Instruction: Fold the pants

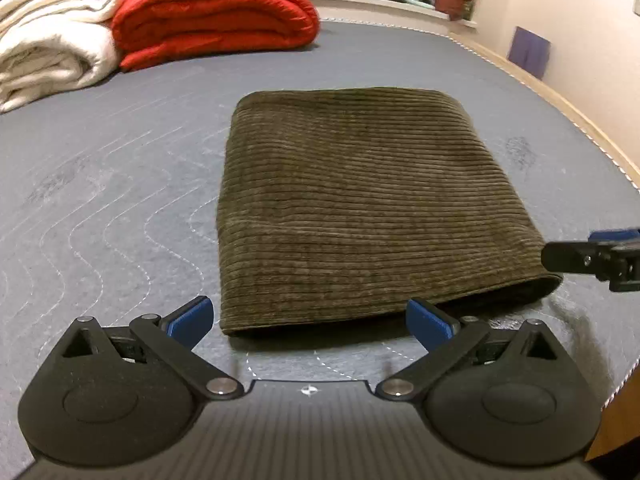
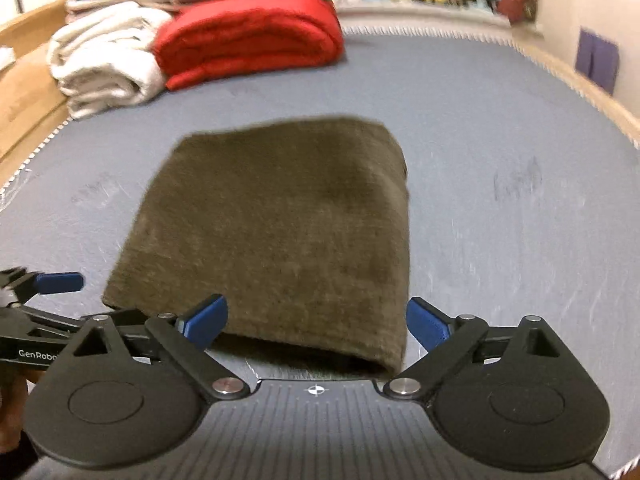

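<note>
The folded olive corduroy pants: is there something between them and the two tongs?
Nothing visible. The folded olive corduroy pants lie alone on the grey quilted mattress, directly ahead of the open left tongs and the open right tongs. The red folded quilt lies far behind them.

Left gripper (image 1: pixel 310 322): jaws spread wide, blue pads (image 1: pixel 191 322) bare, nothing held. Right gripper (image 2: pixel 316 322): jaws likewise spread wide, nothing held, level with and just beside the left one
</note>
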A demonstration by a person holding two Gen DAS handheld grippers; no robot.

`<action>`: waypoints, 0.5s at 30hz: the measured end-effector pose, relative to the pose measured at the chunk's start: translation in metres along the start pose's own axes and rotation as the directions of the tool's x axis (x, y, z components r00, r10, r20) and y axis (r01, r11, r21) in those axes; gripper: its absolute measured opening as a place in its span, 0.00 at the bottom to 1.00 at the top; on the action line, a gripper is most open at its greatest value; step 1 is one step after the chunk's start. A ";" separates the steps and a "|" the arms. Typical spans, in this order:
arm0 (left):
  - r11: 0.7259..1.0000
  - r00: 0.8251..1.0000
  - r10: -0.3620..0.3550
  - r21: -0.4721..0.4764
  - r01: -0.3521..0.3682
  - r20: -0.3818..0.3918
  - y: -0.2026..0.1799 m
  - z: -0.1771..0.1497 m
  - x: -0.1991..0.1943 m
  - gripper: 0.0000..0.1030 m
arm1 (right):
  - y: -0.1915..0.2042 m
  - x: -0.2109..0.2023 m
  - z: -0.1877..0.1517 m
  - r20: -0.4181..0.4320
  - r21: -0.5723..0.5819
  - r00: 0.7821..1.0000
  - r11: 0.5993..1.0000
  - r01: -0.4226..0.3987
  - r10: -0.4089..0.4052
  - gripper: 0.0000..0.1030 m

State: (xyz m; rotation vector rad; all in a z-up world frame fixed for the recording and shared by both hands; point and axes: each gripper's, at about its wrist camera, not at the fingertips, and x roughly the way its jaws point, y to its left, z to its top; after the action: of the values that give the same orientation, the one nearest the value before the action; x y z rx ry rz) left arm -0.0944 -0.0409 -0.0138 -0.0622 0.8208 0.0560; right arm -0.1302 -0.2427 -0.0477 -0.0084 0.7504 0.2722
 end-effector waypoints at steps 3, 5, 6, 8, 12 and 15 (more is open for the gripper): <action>1.000 1.000 -0.010 -0.010 0.010 -0.002 0.001 0.006 0.000 1.00 | 0.000 0.008 -0.002 -0.018 0.022 1.000 1.000 0.020 -0.019 0.93; 1.000 1.000 -0.004 -0.006 0.004 0.008 0.002 0.010 -0.002 1.00 | 0.002 0.010 -0.004 -0.019 0.034 0.999 0.999 0.027 -0.026 0.94; 1.000 1.000 -0.004 -0.010 0.004 0.013 0.002 0.011 -0.002 1.00 | 0.004 0.010 -0.005 -0.016 0.042 0.999 0.999 0.031 -0.031 0.94; 1.000 1.000 -0.006 -0.019 0.006 0.012 0.002 0.013 -0.003 1.00 | 0.007 0.009 -0.006 -0.009 0.058 0.999 0.998 0.038 -0.037 0.95; 1.000 1.000 -0.011 -0.028 0.011 0.004 0.001 0.014 -0.001 1.00 | 0.014 0.006 -0.010 0.008 0.058 0.999 0.998 0.035 -0.036 0.97; 0.999 1.000 -0.016 -0.034 0.016 0.004 0.001 0.014 0.001 1.00 | 0.019 0.007 -0.013 0.004 0.036 0.999 0.999 0.040 -0.040 0.97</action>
State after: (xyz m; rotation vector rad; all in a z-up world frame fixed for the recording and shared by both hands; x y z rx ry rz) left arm -0.0837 -0.0387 -0.0051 -0.1003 0.8156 0.0551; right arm -0.1381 -0.2241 -0.0603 0.0117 0.7497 0.2207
